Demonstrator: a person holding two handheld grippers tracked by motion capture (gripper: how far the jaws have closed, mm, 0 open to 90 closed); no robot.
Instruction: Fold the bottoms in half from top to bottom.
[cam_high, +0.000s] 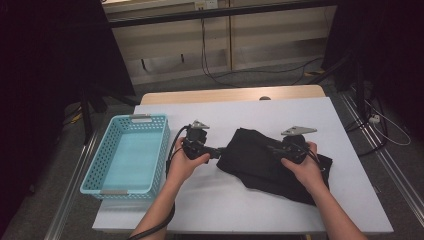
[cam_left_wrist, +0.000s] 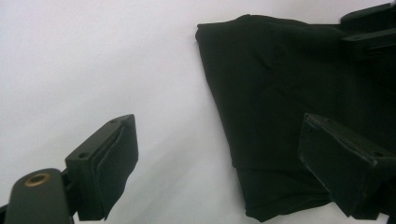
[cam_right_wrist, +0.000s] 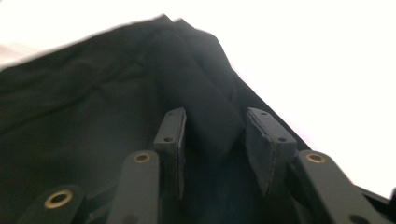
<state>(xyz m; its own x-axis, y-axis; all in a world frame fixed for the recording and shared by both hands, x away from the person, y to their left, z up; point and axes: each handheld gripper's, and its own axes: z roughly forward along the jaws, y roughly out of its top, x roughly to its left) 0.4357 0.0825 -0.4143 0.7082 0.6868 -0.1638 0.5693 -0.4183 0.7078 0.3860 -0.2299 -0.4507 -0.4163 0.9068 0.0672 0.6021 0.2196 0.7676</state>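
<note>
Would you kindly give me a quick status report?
Left gripper open at black cloth garment's edge. Right gripper open, fold between jaws. Nothing in the way.

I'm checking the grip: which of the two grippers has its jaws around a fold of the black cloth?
The right gripper: a fold of the black cloth sits between its jaws. The left gripper gapes wide.

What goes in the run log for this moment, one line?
left gripper: open at edge of black cloth | right gripper: open, fold between jaws | basket: empty
</note>
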